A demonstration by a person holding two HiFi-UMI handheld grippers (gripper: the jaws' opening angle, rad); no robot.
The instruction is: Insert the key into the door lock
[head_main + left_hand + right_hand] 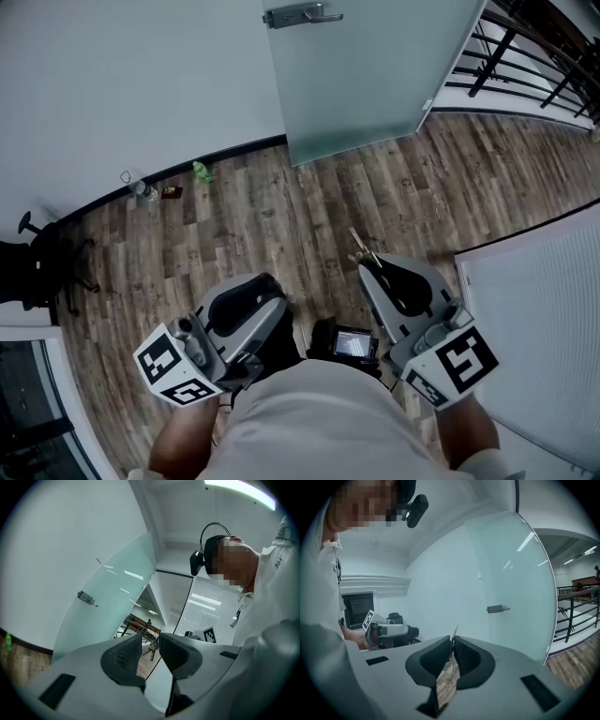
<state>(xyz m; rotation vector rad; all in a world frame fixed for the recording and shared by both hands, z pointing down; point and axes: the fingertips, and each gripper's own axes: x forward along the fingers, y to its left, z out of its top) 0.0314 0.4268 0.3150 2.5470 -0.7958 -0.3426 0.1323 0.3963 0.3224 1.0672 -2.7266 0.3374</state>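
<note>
1. Gripping the key, the right tongs are closed on it. Its thin tip pokes out past the jaw ends, toward the glass door but well apart from it.
2. The right gripper view shows both jaws pressed flat on the key, with only a sliver of metal above them. The handle on the door is beyond it, off to the right.
3. The left tongs are slightly open, with a narrow gap between the jaws and nothing held in it. They are low over the wood floor, beside the right tongs.
4. Only the left gripper view shows the key from the side, through the gap in its own jaws, and far off.
5. Only the head view shows both tongs together, and the handle at the top edge of the frame.
6. The right gripper view also shows the left tongs, level, at its left.
</note>
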